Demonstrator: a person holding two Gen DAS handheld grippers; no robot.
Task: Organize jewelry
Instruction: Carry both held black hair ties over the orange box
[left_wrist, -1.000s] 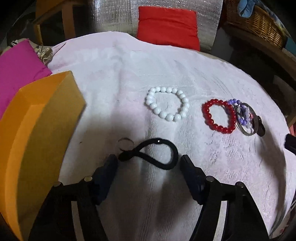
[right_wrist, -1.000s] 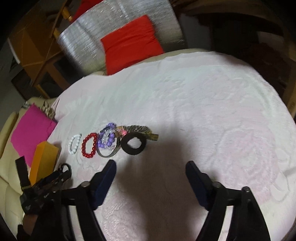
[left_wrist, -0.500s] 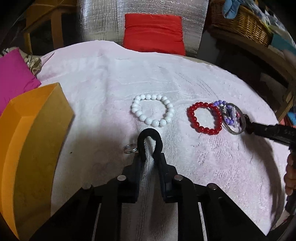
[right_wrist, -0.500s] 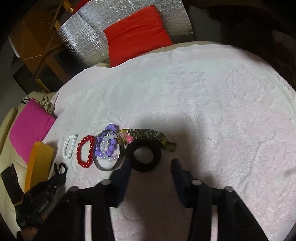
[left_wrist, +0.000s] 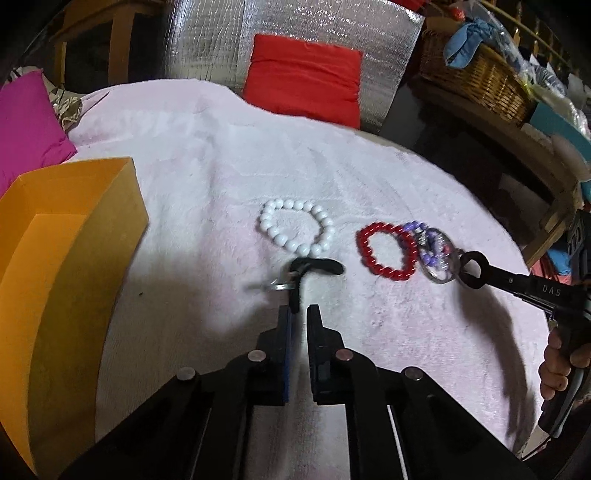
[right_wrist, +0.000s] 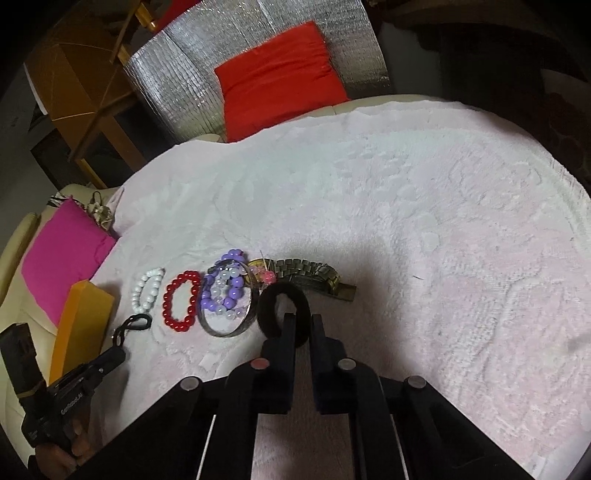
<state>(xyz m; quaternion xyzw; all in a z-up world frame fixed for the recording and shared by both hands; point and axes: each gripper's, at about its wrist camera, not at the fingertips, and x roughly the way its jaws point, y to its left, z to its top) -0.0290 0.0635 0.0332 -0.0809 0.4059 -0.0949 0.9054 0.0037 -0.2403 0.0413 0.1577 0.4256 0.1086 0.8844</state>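
My left gripper (left_wrist: 299, 314) is shut on the tail of a thin black hair tie (left_wrist: 314, 266), whose loop sticks out past the fingertips; a small silver ring (left_wrist: 280, 286) sits at the pinched end. My right gripper (right_wrist: 303, 321) is shut on the near rim of a thick black scrunchie (right_wrist: 275, 295). On the white towel (right_wrist: 424, 221) lie in a row a white bead bracelet (left_wrist: 295, 232), a red bead bracelet (left_wrist: 388, 254), and purple beads (right_wrist: 229, 291) inside a silver bangle (right_wrist: 221, 330). A metal watch (right_wrist: 314, 277) lies behind the scrunchie.
An open orange box (left_wrist: 74, 258) stands at the towel's left edge beside a pink cushion (left_wrist: 26, 122). A red cushion (left_wrist: 306, 77) leans on a silver padded back. A wicker basket (left_wrist: 480, 81) stands on a shelf far right. A hand (left_wrist: 557, 365) holds the right gripper.
Both grippers went from wide open to shut. The left one closed on the black hair tie and squeezed its loop narrow; the right one moved up to the scrunchie and closed on it.
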